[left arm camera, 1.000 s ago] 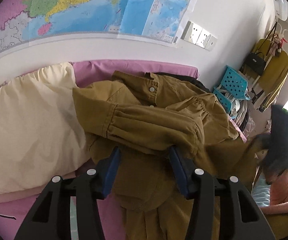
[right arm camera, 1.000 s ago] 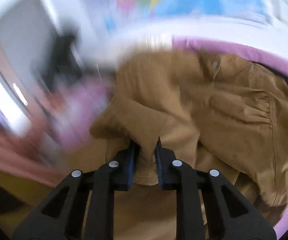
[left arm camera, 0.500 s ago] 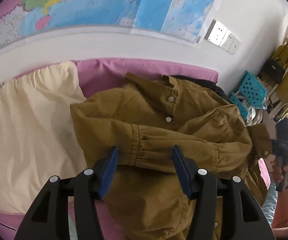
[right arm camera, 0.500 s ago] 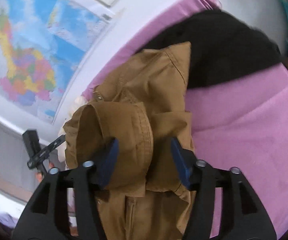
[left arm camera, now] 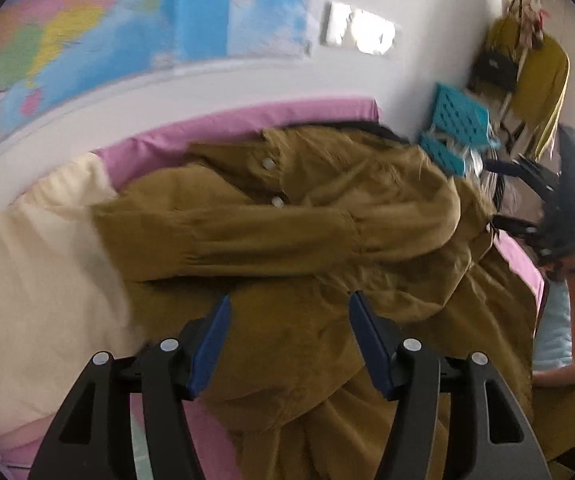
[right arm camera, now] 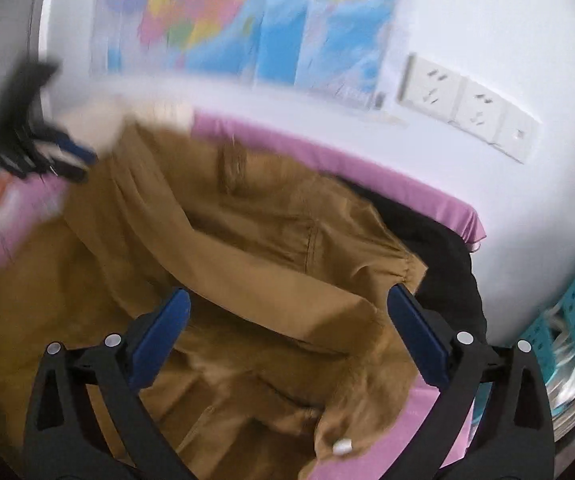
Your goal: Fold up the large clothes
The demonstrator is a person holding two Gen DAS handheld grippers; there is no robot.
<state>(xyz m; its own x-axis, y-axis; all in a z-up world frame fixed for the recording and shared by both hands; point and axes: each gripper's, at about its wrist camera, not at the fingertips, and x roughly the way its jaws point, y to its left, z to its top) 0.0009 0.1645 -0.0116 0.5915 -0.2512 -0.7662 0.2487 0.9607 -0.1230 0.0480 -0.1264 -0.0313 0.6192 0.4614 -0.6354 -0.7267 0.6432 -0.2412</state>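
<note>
The mustard-brown jacket (left arm camera: pixel 327 240) lies spread on the pink-sheeted bed (left arm camera: pixel 247 120), collar toward the wall and one sleeve (left arm camera: pixel 271 240) folded across its chest, just ahead of the left gripper (left arm camera: pixel 289 320). That gripper's jaws have just been opening and stand about half apart; the cloth lies below and between them, but the blue pads do not press on it, so nothing is held. The right gripper (right arm camera: pixel 289 312) has just flung its jaws wide, and they hang fully open over the jacket's other side with brown fabric under the gap and nothing in their grip; the loose cuff with its white snap (right arm camera: pixel 342 446) lies below and right of these jaws. A cream pillow (left arm camera: pixel 27 280) sits left of the left jaws, and a black garment (right arm camera: pixel 447 256) lies beyond the right jaws against the bed's far edge. By the look of it, the sleeve-folding step is in hand, with both sleeves released inward. The next move probably calls for both jaws to drop to the hem, pinch it at matching points, and carry it up toward the collar without dragging the sleeves out of place.
</note>
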